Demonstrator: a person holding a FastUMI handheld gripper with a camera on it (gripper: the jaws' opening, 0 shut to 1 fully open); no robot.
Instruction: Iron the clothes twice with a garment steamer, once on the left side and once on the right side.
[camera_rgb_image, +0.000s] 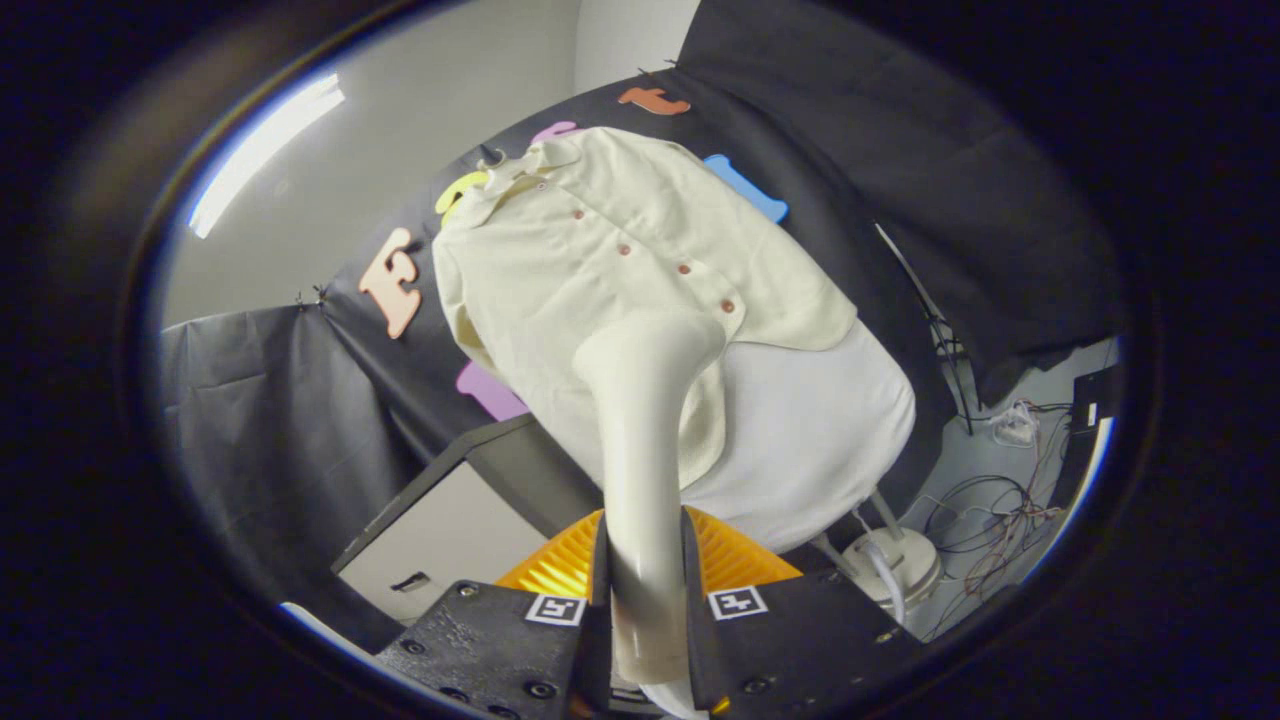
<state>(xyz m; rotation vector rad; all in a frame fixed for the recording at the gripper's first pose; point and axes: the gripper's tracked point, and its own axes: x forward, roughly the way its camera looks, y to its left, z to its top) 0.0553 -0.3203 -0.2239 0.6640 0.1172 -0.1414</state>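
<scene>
A cream short-sleeved shirt (600, 250) with reddish buttons hangs on a hanger over a white upright ironing board (820, 430). My gripper (645, 560) is shut on the white handle of the garment steamer (640, 440), which rises between the fingers. The steamer's wide head (655, 340) rests against the lower part of the shirt, just below the bottom button, near the button line. The scene appears tilted, with the shirt's collar beyond and to the left of the head.
A grey and white cabinet (450, 520) stands beside the board, left of the fingers. The steamer's round base (895, 565) with its hose sits on the floor to the right, with loose cables (990, 520) beyond it. Black cloth walls surround the shirt.
</scene>
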